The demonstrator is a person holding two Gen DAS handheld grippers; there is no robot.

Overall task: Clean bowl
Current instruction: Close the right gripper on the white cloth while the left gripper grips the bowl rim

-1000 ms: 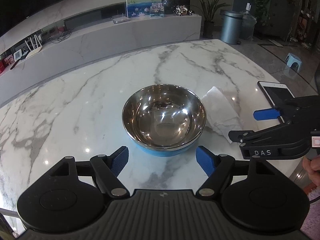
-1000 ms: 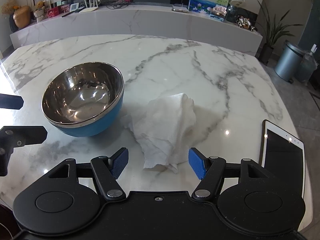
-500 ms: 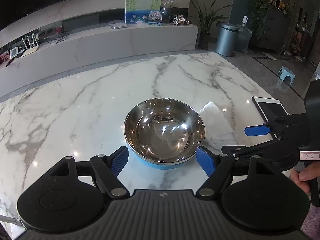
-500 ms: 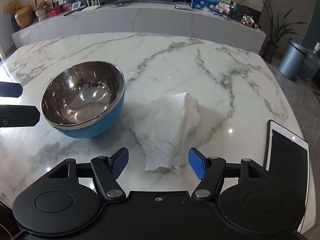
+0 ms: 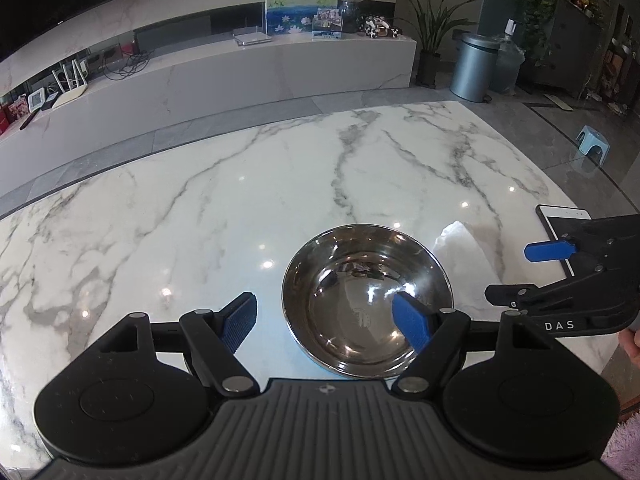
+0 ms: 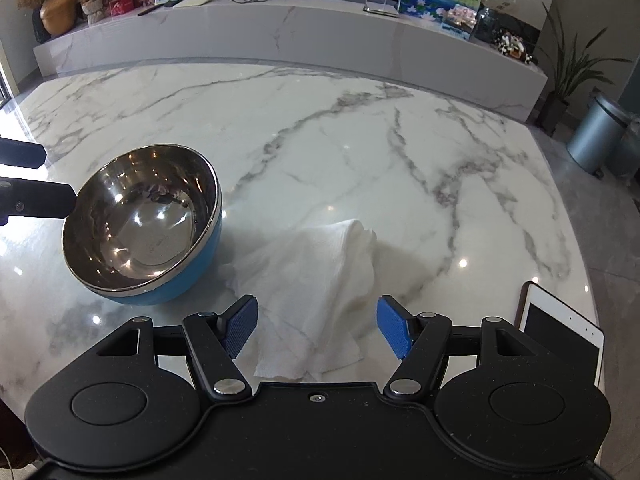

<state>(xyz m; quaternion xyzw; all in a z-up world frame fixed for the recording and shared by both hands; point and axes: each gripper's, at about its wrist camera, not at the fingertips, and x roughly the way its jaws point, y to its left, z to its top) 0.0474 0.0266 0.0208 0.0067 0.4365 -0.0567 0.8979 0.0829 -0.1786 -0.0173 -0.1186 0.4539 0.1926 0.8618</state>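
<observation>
A steel bowl with a blue outside stands on the marble table. My left gripper is open and straddles the bowl's near left rim: its right pad hangs over the inside, its left pad is outside. In the right wrist view the left gripper reaches the bowl's left rim; contact is unclear. A crumpled white paper towel lies right of the bowl. My right gripper is open, low over the towel's near end, also seen as the right gripper.
A white-framed tablet lies at the table's right edge, close to the right gripper. A person's fingers show at the far right. Beyond the table run a long marble sideboard, a metal bin and a potted plant.
The left gripper has shifted left and closer, so the bowl now sits under its right pad instead of centred ahead. The right gripper edged forward over the towel. Both stayed open.
</observation>
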